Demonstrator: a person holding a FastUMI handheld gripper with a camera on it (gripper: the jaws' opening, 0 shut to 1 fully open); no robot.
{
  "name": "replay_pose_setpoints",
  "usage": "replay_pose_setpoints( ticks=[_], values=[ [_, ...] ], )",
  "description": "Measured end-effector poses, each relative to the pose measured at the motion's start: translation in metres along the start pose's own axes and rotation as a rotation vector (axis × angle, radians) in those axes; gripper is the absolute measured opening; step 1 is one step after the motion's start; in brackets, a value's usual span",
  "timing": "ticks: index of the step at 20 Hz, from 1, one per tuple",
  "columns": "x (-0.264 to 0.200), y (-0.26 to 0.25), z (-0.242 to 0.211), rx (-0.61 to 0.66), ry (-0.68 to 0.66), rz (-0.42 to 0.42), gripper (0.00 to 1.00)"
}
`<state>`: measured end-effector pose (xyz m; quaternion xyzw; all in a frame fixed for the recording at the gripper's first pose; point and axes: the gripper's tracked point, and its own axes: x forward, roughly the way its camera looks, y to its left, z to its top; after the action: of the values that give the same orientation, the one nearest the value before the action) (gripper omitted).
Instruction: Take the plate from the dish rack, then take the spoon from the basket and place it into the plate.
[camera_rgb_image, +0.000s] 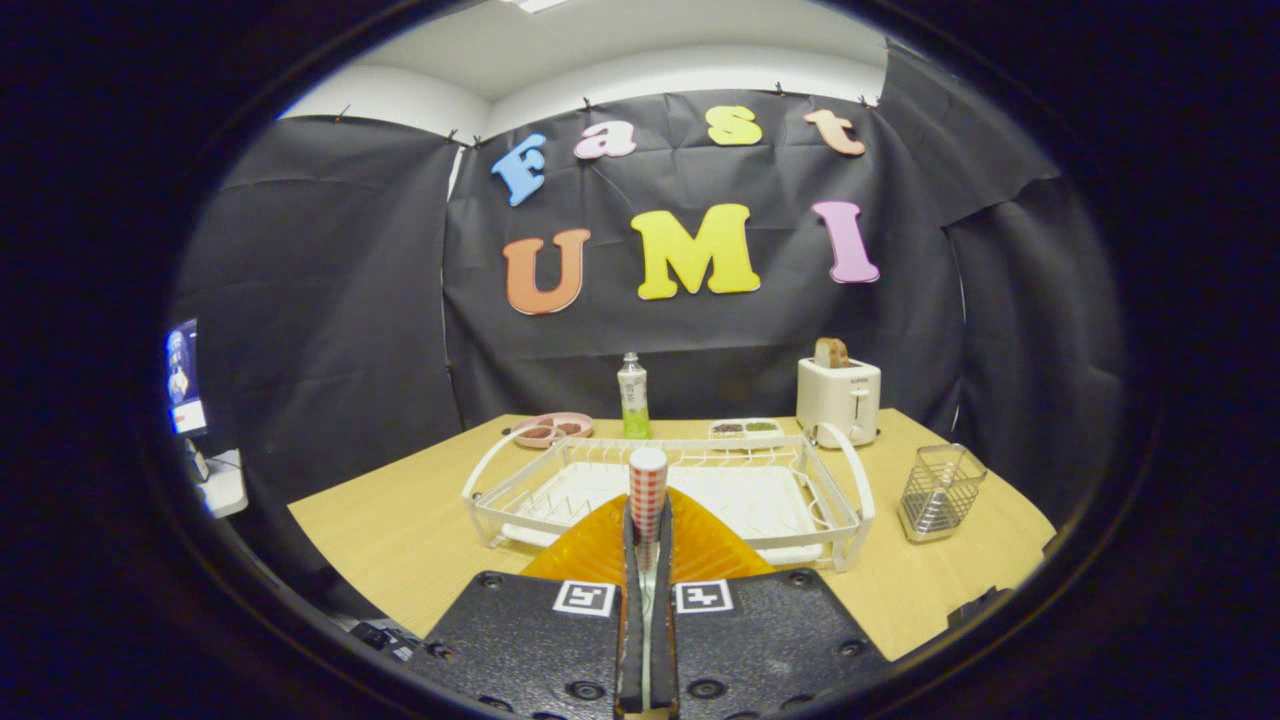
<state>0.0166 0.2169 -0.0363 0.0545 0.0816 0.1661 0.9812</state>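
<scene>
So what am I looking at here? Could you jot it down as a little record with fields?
gripper: shut on the spoon, checked handle upright between the fingers
orange plate: on the table, just ahead of the fingers
dish rack: white, beyond the plate
wire basket: right of the rack
far edge: toaster holding bread, bottle

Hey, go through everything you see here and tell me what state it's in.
claw: shut on the spoon.
spoon: held upright between the fingers.
plate: out of the dish rack, just under the fingers.
dish rack: holds no plate.
toaster: bread sticking up.
bottle: upright, capped.
basket: upright.
</scene>
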Motion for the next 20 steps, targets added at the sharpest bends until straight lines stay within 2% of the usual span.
replay_pose_setpoints(
  ticks=[11,15,17,18,20],
  values=[
    [0.012,0.022,-0.028,0.000,0.068,0.049,0.11],
    [0.013,0.015,-0.030,-0.019,0.071,0.029,0.20],
    [0.014,0.010,-0.029,-0.007,0.073,0.016,0.27],
    [0.015,0.006,-0.030,-0.002,0.077,0.003,0.36],
    [0.016,-0.001,-0.027,0.007,0.076,-0.011,0.43]
  ],
)
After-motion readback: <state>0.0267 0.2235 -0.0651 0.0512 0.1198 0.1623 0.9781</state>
